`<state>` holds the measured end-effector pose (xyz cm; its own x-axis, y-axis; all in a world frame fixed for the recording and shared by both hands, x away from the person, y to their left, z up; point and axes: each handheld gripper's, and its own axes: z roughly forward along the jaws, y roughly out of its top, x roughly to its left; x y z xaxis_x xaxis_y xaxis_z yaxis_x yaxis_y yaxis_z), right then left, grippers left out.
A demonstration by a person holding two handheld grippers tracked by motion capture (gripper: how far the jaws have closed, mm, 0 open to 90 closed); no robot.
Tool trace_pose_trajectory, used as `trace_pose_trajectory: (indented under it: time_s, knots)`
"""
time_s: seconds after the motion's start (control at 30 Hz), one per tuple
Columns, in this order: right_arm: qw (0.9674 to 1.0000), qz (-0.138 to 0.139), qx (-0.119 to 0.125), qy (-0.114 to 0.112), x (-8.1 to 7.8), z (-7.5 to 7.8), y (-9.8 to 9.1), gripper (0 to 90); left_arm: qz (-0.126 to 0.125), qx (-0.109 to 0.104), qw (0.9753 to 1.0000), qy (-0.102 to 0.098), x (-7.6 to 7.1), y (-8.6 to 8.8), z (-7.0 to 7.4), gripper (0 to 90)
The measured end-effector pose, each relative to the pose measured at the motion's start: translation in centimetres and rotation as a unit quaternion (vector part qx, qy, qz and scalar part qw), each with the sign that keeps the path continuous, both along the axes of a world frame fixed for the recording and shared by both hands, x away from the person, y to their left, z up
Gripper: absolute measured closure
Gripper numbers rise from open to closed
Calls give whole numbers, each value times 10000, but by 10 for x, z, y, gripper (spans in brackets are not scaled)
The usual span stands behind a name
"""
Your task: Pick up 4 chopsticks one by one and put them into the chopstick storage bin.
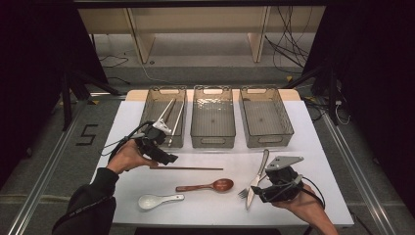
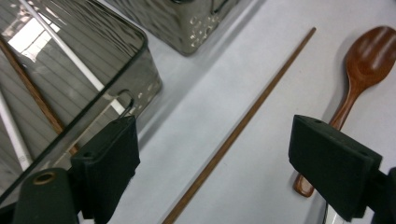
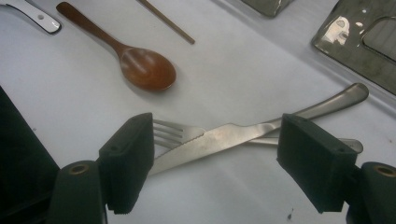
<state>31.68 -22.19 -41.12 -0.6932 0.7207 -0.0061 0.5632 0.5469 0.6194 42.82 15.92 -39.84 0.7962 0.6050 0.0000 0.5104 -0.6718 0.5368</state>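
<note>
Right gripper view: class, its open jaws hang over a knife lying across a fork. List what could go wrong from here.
1. The knife lies crossed over the fork, so the right gripper closing here may catch both or drag the fork along.
2. The left gripper straddles a thin, flat chopstick; the pads could slip off or roll it toward the wooden spoon.

The white table [image 1: 215,200] is brightly lit from above; surroundings are left dark. Glare is seen on the left bin [image 2: 70,56], and its near edges are blurred.
</note>
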Motion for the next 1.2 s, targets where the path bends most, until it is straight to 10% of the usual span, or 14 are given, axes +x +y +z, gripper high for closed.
trace_pose_trajectory:
  time_s: [0.37,1.2]
  knots:
    - [10000,8,-1,4,0,0,0,282,-256,663,9969,350,0,-9,-21,156]
    - [10000,-4,1,38,1,-1,0,284,-110,1095,9902,865,15,1,-54,371]
